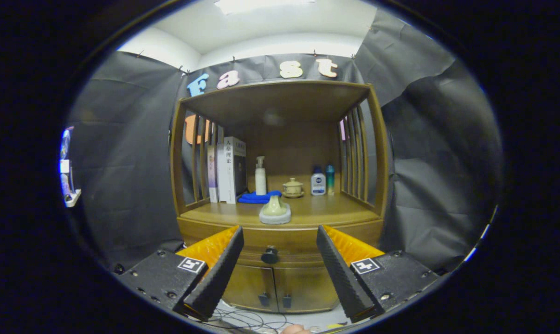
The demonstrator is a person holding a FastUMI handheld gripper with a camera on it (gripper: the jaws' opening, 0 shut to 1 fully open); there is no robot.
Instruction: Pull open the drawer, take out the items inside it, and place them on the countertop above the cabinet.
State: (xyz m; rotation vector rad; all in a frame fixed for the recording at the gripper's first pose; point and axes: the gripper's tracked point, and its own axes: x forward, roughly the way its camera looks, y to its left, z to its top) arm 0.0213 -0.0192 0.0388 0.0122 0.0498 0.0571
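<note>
Gripper (280, 250) wide open, fingers spread apart and holding nothing, facing a wooden cabinet (280, 232). Between the fingers and beyond them sits the drawer (286, 241), shut, its dark knob (269, 255) centred in the gap. On the countertop (317, 211) above, near the front edge, a pale scrubber (275, 211) rests. Further back stand books (228, 169), a white spray bottle (260, 175), a blue cloth (259, 197), a small lidded cup (292, 187) and two bottles (322, 181). Two lower doors (280, 287) stay below the drawer.

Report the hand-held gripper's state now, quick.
Hand-held gripper: open, holding nothing, fingers spread either side of the drawer knob, short of it.
</note>
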